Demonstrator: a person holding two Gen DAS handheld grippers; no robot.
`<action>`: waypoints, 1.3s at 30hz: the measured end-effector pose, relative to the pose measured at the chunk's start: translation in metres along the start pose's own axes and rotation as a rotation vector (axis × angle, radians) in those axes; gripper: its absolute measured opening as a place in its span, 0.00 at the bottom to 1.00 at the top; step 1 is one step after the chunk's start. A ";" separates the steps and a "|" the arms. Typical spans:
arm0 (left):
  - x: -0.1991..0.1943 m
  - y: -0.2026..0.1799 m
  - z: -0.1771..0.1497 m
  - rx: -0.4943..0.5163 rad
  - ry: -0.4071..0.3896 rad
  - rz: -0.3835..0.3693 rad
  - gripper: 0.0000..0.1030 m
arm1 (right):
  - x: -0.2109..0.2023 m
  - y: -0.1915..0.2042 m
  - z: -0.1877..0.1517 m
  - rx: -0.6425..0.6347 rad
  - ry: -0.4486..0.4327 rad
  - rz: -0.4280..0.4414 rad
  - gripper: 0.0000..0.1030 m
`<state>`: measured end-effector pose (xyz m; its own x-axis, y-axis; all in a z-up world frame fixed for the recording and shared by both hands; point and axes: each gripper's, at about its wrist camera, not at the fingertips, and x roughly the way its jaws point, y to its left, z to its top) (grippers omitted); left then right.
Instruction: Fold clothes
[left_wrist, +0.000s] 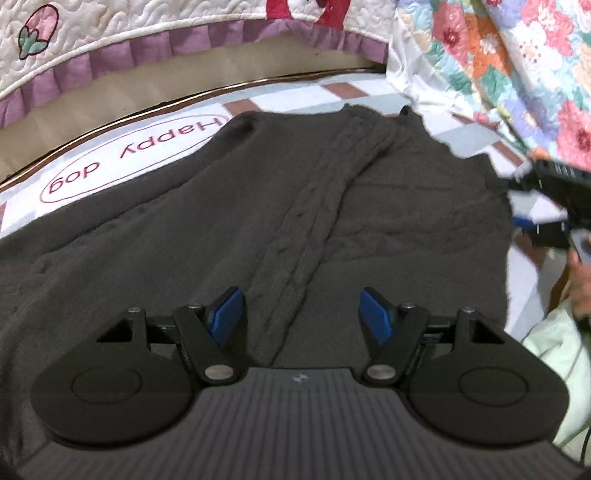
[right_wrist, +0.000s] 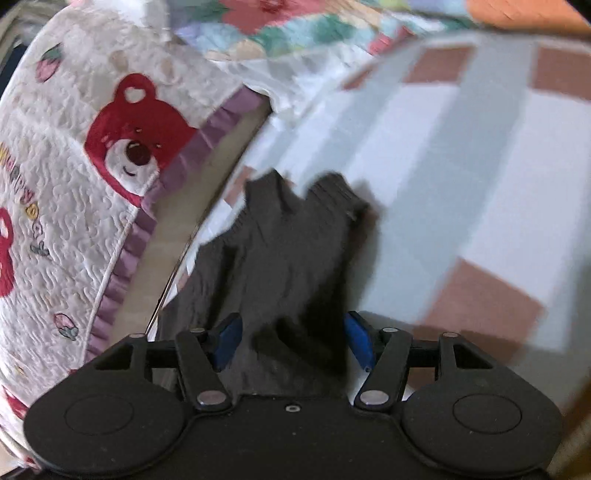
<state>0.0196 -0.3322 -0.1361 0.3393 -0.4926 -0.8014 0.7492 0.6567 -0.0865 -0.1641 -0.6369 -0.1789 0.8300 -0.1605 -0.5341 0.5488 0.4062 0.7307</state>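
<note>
Bedding fills both views: a bed sheet (left_wrist: 258, 98) in pale checks with brown squares and a "Happy dog" print, a quilted bear-and-strawberry cover (left_wrist: 110, 33) with a purple frill along the bed's far edge, and a floral quilt (left_wrist: 517, 62) heaped at the far right corner. A dark grey-brown knitted sweater (left_wrist: 184, 229) lies spread across the sheet, one cable-knit sleeve (left_wrist: 317, 192) folded diagonally over the body.

The left claw (left_wrist: 302, 314) hovers over the sweater's near part, jaws wide apart and holding nothing. The right claw (right_wrist: 291, 341) is at the sweater's right edge, jaws apart, with a bunched ridge of knit standing up between them; the pads look clear of the cloth, though motion blur makes contact hard to judge.

This knit is probably soft, thick and limp with some weight, so it should sag and stretch if lifted by one point. Hem, shoulder seams or the ribbed cuff look like the firmest holds. The floral quilt crowds the right side and may catch a fold swung that way.
</note>
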 end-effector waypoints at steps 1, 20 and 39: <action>0.002 0.003 -0.002 -0.002 0.009 0.007 0.68 | 0.008 0.002 0.000 -0.035 -0.028 0.012 0.67; -0.075 0.065 -0.029 -0.347 -0.011 0.102 0.68 | 0.009 0.198 -0.108 -0.833 0.143 0.378 0.11; -0.078 0.088 -0.054 -0.452 -0.019 0.138 0.68 | 0.030 0.186 -0.200 -1.243 0.270 0.208 0.23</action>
<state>0.0284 -0.2048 -0.1131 0.4320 -0.3909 -0.8127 0.3751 0.8974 -0.2322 -0.0571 -0.3861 -0.1445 0.7618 0.1331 -0.6340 -0.1696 0.9855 0.0032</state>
